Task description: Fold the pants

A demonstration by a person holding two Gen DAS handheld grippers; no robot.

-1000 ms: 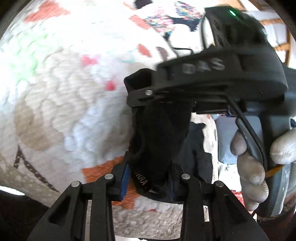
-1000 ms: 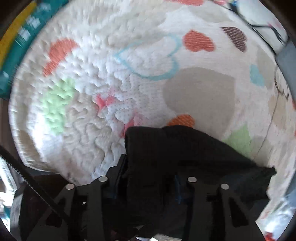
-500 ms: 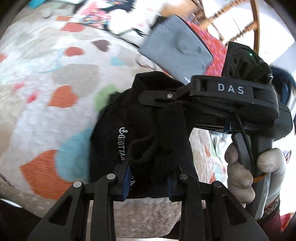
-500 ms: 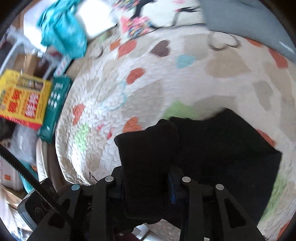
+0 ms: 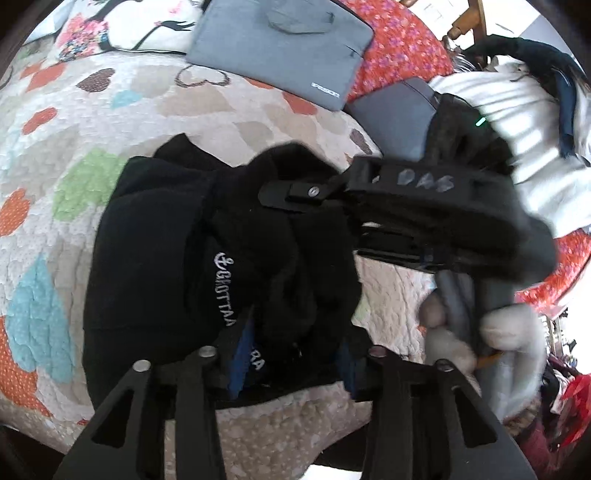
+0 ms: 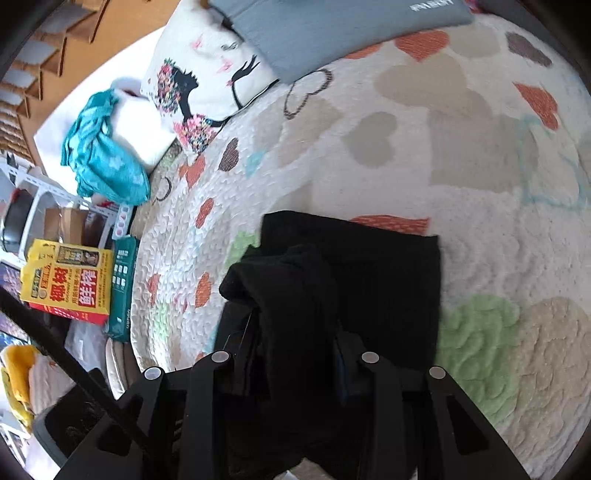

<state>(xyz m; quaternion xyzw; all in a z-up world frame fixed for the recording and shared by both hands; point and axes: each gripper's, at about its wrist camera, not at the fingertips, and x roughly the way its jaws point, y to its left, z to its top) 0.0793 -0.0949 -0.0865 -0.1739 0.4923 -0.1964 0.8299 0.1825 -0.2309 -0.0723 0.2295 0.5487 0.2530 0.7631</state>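
My left gripper has a thick wad of the black pants between its fingers; its jaws have just been opening, and the cloth hides the pads, so I cannot tell whether they press. The pants lie bunched on the heart-print quilt of the bed, white lettering showing. To the right, the right gripper, blurred, reaches in across the fabric, a gloved hand on its handle. Only this view shows the red floral cloth.

My right camera shows a yellow box and a teal cloth off the bed's edge, a printed pillow, then a grey sleeve case. Its fingers pinch a raised fold, jaws just widening; the rest lies flat
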